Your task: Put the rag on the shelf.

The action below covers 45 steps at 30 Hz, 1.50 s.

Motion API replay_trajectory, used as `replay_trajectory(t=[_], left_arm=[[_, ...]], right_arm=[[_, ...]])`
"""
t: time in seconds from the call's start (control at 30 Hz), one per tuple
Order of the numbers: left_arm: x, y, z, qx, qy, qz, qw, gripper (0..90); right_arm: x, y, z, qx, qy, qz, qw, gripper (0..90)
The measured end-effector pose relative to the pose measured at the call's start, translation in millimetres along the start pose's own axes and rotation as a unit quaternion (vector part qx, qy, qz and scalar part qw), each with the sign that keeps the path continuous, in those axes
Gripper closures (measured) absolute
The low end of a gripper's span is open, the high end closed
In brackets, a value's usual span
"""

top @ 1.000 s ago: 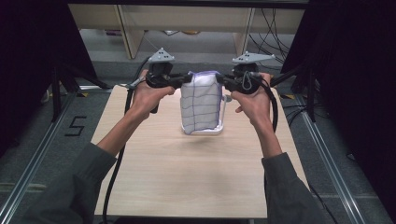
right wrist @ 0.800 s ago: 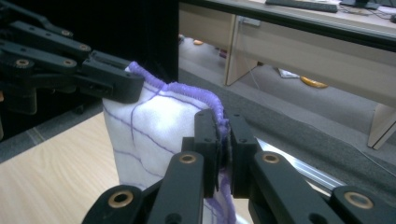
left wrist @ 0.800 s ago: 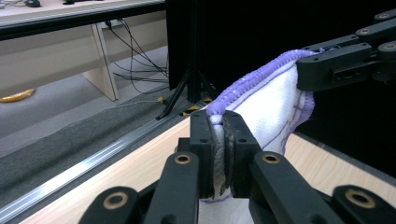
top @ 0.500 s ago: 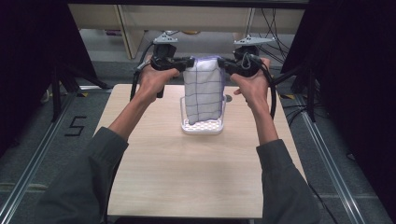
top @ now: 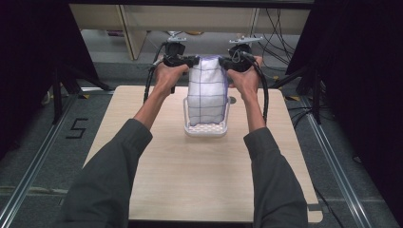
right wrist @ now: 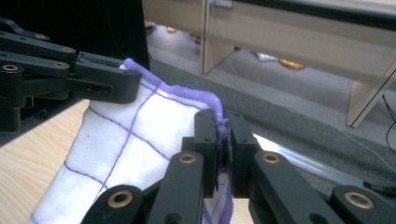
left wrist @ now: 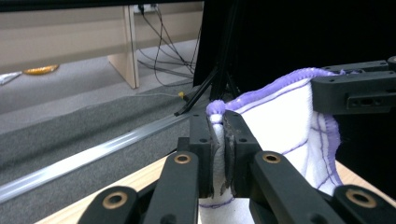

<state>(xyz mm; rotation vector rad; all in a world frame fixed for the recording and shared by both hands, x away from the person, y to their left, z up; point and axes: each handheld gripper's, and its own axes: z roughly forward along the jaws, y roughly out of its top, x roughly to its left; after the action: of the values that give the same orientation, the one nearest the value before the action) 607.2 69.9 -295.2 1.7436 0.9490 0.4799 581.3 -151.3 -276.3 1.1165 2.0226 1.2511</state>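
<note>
Left gripper (top: pixel 192 61) clamped on one top corner of the cloth (top: pixel 206 95), jaws pinched tight on the purple hem; right gripper (top: pixel 223 62) clamped likewise on the opposite top corner. Cloth hangs stretched between the two, white with purple grid lines, its lower end down in the white basket (top: pixel 206 129) on the table (top: pixel 190 175) below both grippers

Both tools, the left tool (top: pixel 189 60) and the right tool (top: pixel 227 62), now sit higher and closer to the table's far edge than a second ago. The white cloth (top: pixel 207 92) between them hangs longer and straighter, its lower end now down inside the white basket (top: pixel 206 129).
</note>
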Motion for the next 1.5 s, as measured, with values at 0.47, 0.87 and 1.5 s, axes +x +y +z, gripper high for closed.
replay_trajectory(t=[0.47,0.87,1.5], left_arm=[[9.8,-28.6,16.7,0.033,0.016,-0.006,0.9993,82.9],[11.1,-47.0,27.5,0.063,0.007,-0.012,0.9979,82.1],[14.6,-48.2,22.0,0.071,-0.001,-0.043,0.9965,56.6]], right_arm=[[-3.7,-22.9,38.2,0.048,-0.017,0.018,0.9986,85.0],[-2.4,-35.8,49.8,0.117,-0.035,0.018,0.9923,84.9],[-8.2,-45.0,50.4,0.129,-0.066,0.045,0.9884,69.1]])
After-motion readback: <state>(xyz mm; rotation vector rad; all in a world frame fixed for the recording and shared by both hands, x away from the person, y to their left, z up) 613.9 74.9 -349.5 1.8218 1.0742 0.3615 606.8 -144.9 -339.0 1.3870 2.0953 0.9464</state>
